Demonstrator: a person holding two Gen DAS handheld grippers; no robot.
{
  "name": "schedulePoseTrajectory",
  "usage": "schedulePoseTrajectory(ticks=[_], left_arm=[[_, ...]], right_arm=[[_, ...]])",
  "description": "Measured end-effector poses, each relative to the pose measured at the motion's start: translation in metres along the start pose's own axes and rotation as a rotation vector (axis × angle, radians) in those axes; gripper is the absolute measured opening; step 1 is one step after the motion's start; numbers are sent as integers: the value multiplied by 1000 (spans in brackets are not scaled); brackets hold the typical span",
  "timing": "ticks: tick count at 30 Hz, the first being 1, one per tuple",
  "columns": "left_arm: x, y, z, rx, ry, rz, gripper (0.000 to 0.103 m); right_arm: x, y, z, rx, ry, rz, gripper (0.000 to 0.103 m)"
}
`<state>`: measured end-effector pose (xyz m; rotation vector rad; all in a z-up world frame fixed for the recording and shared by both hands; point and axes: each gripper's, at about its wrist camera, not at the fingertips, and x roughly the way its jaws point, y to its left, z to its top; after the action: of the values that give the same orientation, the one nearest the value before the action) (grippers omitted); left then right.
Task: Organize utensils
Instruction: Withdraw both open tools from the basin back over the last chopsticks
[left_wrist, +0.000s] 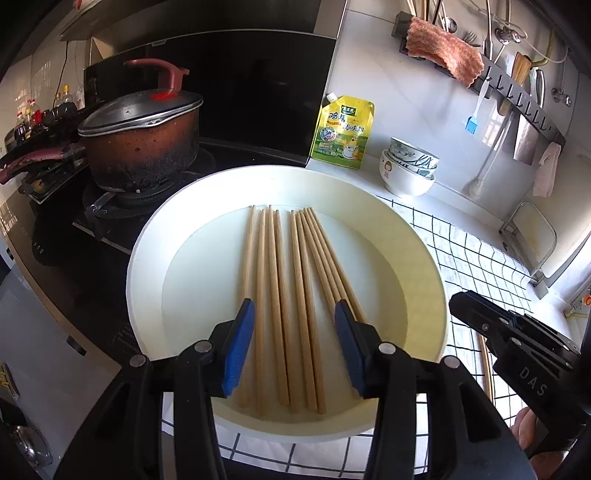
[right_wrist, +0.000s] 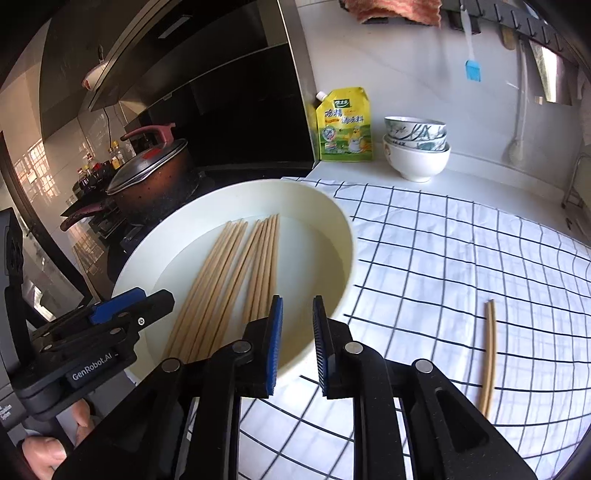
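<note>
Ahead of my left gripper, whose jaws stand apart and grasp nothing, nine or so wooden chopsticks lie loose in the white basin, so I judge most of the sorting still to come. Off to the right of my right gripper, its jaws parted only narrowly with nothing between them, one pair of chopsticks already rests on the checked cloth. Readable writing is sparse: "DAS" on one gripper body, "GenRobot.AI" on the other, and Chinese print on the yellow pouch that I cannot make out.
</note>
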<state>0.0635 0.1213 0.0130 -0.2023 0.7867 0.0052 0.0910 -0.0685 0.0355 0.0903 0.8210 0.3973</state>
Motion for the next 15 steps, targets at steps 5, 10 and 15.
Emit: schedulePoseTrajectory(ticks=[5, 10, 15], left_arm=[[-5, -14, 0, 15, -7, -25, 47], [-9, -24, 0, 30, -15, -59, 47], [-17, -26, 0, 48, -29, -71, 48]], right_arm=[[-18, -14, -2, 6, -28, -19, 21], [-26, -26, -2, 24, -37, -40, 21], [-34, -28, -5, 43, -48, -42, 21]])
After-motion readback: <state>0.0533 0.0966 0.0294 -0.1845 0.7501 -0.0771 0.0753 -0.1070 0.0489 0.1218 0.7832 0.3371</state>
